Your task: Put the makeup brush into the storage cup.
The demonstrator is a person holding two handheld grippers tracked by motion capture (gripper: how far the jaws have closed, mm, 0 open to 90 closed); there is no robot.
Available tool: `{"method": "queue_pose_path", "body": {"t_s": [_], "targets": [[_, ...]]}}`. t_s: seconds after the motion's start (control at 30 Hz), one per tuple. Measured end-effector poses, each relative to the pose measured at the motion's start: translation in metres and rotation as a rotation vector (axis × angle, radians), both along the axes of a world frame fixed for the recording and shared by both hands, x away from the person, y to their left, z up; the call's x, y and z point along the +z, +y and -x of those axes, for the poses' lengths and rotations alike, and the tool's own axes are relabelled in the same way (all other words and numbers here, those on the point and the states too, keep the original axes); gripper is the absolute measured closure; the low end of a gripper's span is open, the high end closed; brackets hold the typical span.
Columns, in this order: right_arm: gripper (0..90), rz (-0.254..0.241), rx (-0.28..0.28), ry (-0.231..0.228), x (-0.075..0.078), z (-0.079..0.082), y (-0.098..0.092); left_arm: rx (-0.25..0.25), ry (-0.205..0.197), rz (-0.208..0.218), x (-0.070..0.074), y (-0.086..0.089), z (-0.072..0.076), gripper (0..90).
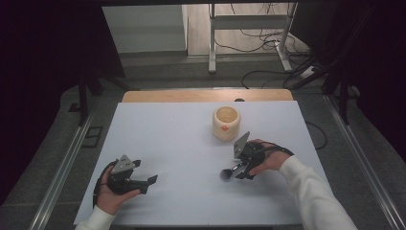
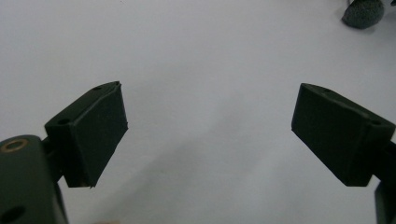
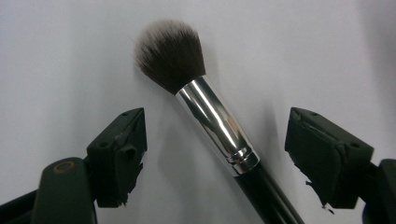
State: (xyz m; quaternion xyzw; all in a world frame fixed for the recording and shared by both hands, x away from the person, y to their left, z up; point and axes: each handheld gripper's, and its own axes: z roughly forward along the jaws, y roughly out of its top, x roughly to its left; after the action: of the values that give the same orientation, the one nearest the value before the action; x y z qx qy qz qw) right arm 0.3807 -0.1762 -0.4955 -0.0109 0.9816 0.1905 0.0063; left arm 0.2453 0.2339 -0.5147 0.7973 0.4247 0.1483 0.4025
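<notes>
The right gripper (image 3: 215, 158) stands released, jaws spread either side of a makeup brush (image 3: 205, 116) lying on the tabletop (image 1: 182, 143). The left gripper (image 2: 205, 135) gapes released too, holding nothing.

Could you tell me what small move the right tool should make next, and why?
Probably close the right tool on the makeup brush. Its jaws stand open on either side of the silver ferrule, touching nothing, and the brush lies flat on the white table between them. The cream cup stands just beyond, a likely place for it. The left tool is open.
</notes>
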Motion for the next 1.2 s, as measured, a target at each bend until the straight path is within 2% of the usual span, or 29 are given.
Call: {"method": "queue_pose_path", "body": {"t_s": [0.1,0.4,0.57,0.63,0.83,1.07,1.1,1.2], "targets": [[22.6,0.021,-0.001,-0.004,-0.002,-0.001,0.0,0.0,0.0,0.002,0.0,0.0,0.0,11.0],[25.6,0.034,0.008,0.013,-0.009,-0.002,0.003,0.0,0.001,-0.001,0.0,0.0,0.0,11.0],[38.1,0.035,0.011,0.012,-0.006,-0.004,0.001,0.001,0.0,-0.002,0.0,0.0,0.0,11.0],[39.7,0.037,0.015,0.016,-0.006,-0.005,0.002,0.002,0.0,-0.004,0.0,0.0,0.0,11.0],[51.9,0.099,0.071,-0.011,-0.002,-0.001,0.01,0.001,-0.001,-0.004,0.0,0.0,0.0,11.0],[60.5,0.101,0.079,-0.001,-0.002,0.0,0.01,0.002,-0.004,-0.003,0.001,0.0,0.001,11.0],[65.0,0.103,0.083,-0.002,-0.001,0.0,0.01,0.002,-0.004,-0.003,0.0,0.0,0.001,11.0],[70.4,0.109,0.086,-0.001,-0.001,0.001,0.011,0.002,-0.004,-0.003,0.0,0.0,0.001,11.0]]}}
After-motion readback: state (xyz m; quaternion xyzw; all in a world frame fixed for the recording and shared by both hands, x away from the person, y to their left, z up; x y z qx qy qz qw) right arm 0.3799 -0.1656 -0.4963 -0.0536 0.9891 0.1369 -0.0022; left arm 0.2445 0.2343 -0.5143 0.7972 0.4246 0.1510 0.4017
